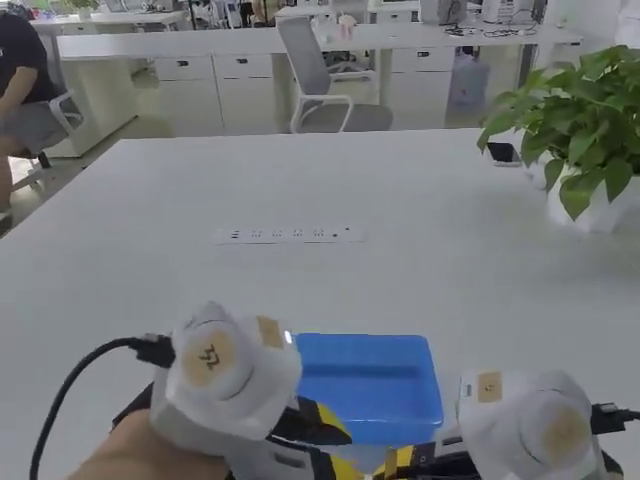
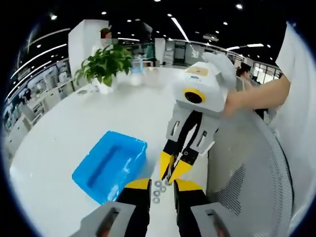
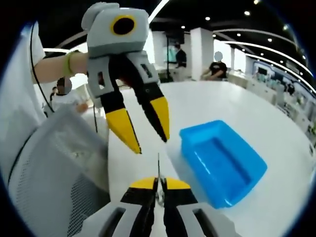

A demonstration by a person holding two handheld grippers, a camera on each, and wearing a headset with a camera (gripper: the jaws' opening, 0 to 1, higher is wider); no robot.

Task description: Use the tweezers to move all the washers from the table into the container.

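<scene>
Several small metal washers point(image 2: 158, 191) lie on the white table point(image 2: 74, 128), between the open yellow-tipped jaws of my left gripper point(image 2: 163, 185). My right gripper point(image 2: 171, 173) faces it from above, shut on thin metal tweezers point(image 2: 170, 167) whose tips point down at the washers. In the right gripper view, the tweezers point(image 3: 159, 170) stick out of my right gripper point(image 3: 160, 183), and the left gripper point(image 3: 152, 144) hangs open just beyond. The blue container point(image 1: 370, 385) is empty and sits beside both grippers, to the left of the washers point(image 2: 111, 165).
A potted plant point(image 1: 575, 130) stands at the table's far right, with a dark phone point(image 1: 500, 152) beside it. A recessed power strip point(image 1: 290, 235) lies mid-table. A mesh chair back point(image 2: 247, 168) is close behind the grippers. A person point(image 1: 25, 90) sits far left.
</scene>
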